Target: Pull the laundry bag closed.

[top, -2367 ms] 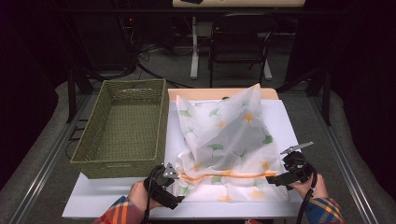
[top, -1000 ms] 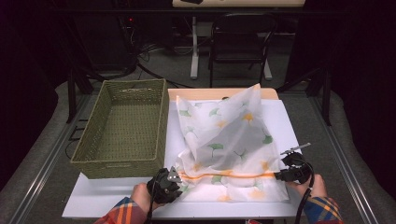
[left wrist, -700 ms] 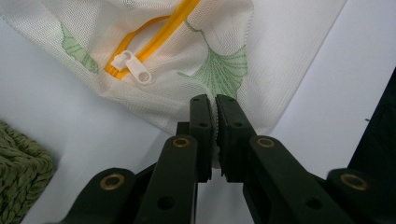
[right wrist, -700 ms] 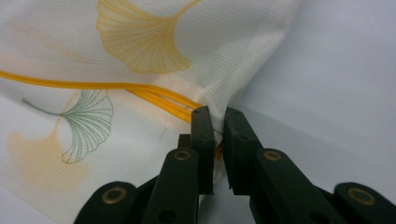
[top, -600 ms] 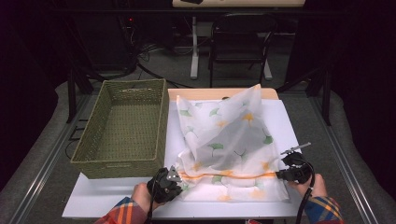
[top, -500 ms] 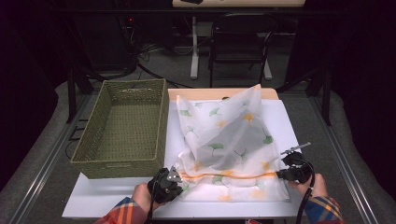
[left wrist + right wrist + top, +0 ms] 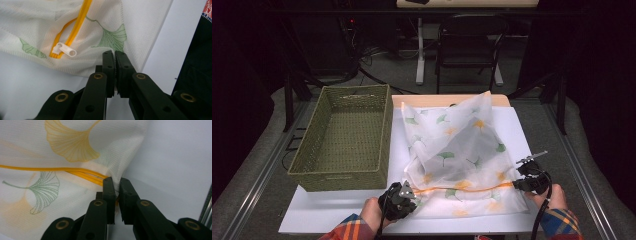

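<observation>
Mesh bag (image 7: 457,150) pinched at both near corners by both grippers' fingers

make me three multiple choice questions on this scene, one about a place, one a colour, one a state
1. Where is the basket relative to the mesh bag?
A. to its left
B. to its right
C. on top of it

2. What colour is the bag's zipper?
A. blue
B. orange
C. black

3. What is the left tool doing?
A. hanging open above the basket
B. clamping the bag's edge
C. holding the zipper pull

Answers: 1 A, the high view shows the basket left of the bag. 2 B, the zipper runs orange across the fabric. 3 B, its jaws pinch the fabric beside the white zipper pull.
</observation>
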Demonstrator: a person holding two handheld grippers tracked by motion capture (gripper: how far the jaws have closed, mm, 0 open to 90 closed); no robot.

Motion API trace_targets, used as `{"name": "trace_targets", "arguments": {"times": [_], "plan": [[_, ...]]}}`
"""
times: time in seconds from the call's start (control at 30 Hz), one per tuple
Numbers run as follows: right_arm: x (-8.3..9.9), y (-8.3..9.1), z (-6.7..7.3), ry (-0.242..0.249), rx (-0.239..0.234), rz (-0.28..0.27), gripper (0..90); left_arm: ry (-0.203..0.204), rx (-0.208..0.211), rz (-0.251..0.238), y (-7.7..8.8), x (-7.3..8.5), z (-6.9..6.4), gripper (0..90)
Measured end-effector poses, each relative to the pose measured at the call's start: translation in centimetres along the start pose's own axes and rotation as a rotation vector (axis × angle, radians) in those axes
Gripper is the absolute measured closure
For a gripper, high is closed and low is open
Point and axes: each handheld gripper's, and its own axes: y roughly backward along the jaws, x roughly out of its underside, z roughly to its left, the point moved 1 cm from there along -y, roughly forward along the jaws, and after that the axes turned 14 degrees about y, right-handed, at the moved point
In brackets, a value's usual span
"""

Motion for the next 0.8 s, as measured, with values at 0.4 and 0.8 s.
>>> {"name": "trace_targets", "arguments": {"times": [0.4, 0.8], "plan": [[0.2, -0.2, -1.9, -0.018, 0.023, 0.019, 84.6, -0.017, 0.078, 0.005, -0.9, -1.0, -1.2, 86.0], [0.7, 0.7, -1.9, -0.026, 0.013, 0.016, 55.2, -0.003, 0.102, -0.043, 1.9, -0.8, -0.2, 26.4]]}}
